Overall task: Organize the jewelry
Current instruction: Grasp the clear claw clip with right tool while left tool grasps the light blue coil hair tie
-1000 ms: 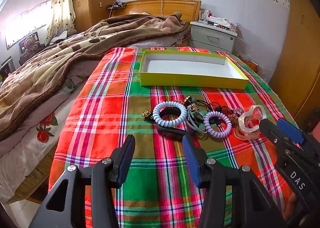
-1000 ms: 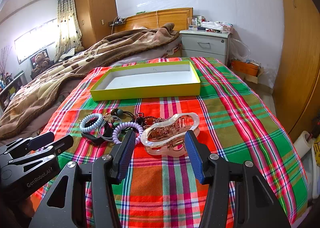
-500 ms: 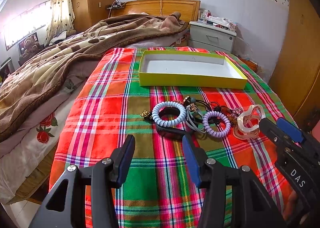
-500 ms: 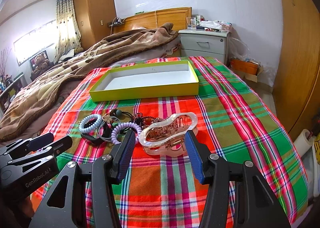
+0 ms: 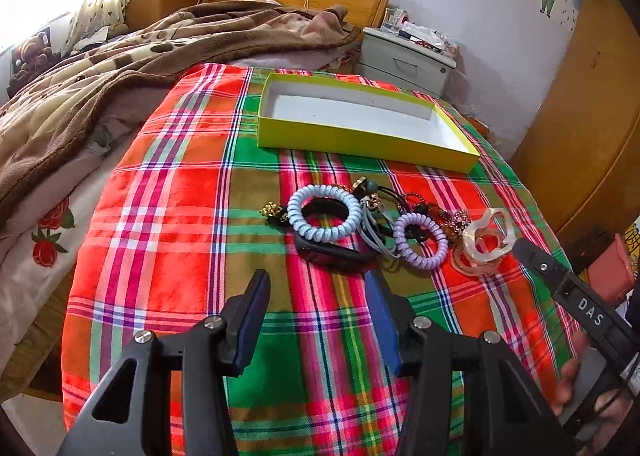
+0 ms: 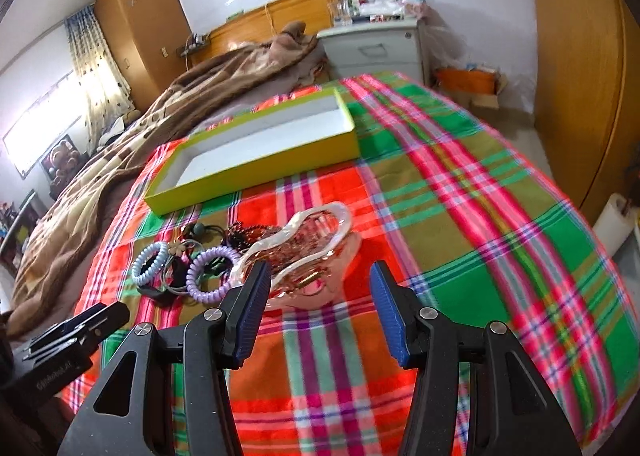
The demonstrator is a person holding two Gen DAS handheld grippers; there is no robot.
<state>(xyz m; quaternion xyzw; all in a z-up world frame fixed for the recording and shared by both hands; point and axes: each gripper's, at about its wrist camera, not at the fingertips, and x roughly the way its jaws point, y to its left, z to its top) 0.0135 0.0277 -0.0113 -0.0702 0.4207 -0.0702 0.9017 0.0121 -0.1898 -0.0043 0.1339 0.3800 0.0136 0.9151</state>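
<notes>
Tilting and swinging rightward since the earlier frame, the right claw stays spread wide, gripping nothing; the pink hair clip lies just ahead between its fingers. Left claw hovers spread, empty, behind the jewelry pile.

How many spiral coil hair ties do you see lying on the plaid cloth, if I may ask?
2. The pale blue coil tie lies at the left of the pile; the lilac coil tie lies right of it, beside the clear hair claw. Tangled pieces may hide others.

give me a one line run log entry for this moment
left gripper: open, empty | right gripper: open, behind hair claw | yellow box: empty | hair ties: on plaid cloth
</notes>
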